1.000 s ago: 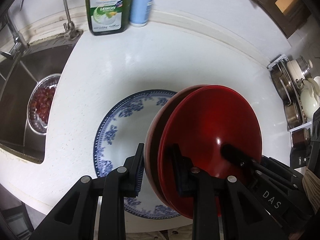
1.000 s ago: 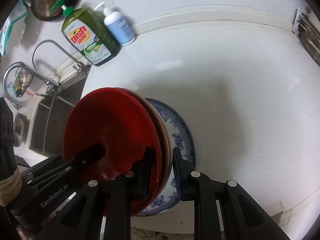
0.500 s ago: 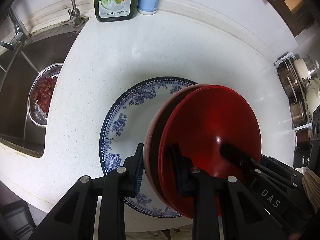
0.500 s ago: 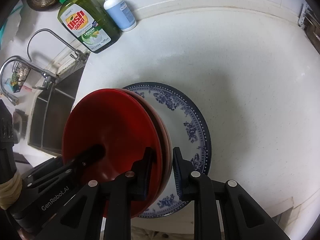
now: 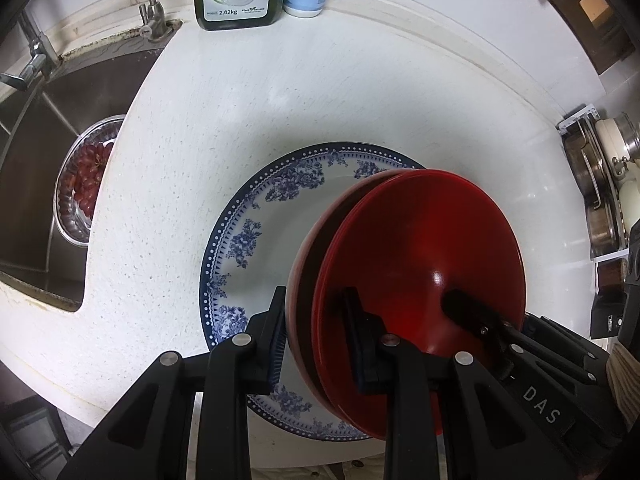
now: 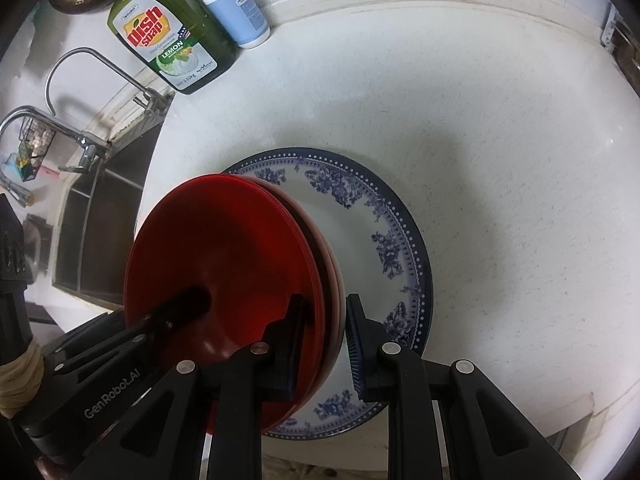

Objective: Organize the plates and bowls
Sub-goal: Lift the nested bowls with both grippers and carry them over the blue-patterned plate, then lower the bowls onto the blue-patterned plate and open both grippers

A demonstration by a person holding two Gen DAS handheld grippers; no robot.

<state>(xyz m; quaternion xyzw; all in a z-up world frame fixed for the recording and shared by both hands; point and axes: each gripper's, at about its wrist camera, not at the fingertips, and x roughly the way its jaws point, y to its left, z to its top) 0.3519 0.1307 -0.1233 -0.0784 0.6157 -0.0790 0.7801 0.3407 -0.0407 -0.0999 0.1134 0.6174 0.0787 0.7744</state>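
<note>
A stack of red plates (image 5: 424, 264) is held above a large blue-and-white floral plate (image 5: 272, 232) that lies flat on the white counter. My left gripper (image 5: 316, 336) is shut on one rim of the red stack. My right gripper (image 6: 324, 344) is shut on the opposite rim of the same stack (image 6: 224, 264). Each gripper's fingers show in the other's view, inside the top red plate. The floral plate (image 6: 384, 248) sits directly beneath the stack, partly hidden by it.
A steel sink (image 5: 52, 128) with a colander of red grapes (image 5: 86, 184) lies to the left. A green dish soap bottle (image 6: 168, 48) and a blue pump bottle (image 6: 236, 12) stand at the back. Pots on a rack (image 5: 600, 184) are at the right.
Both grippers with the red stack have moved down and forward. The floral plate now appears larger and more centred under the stack.
</note>
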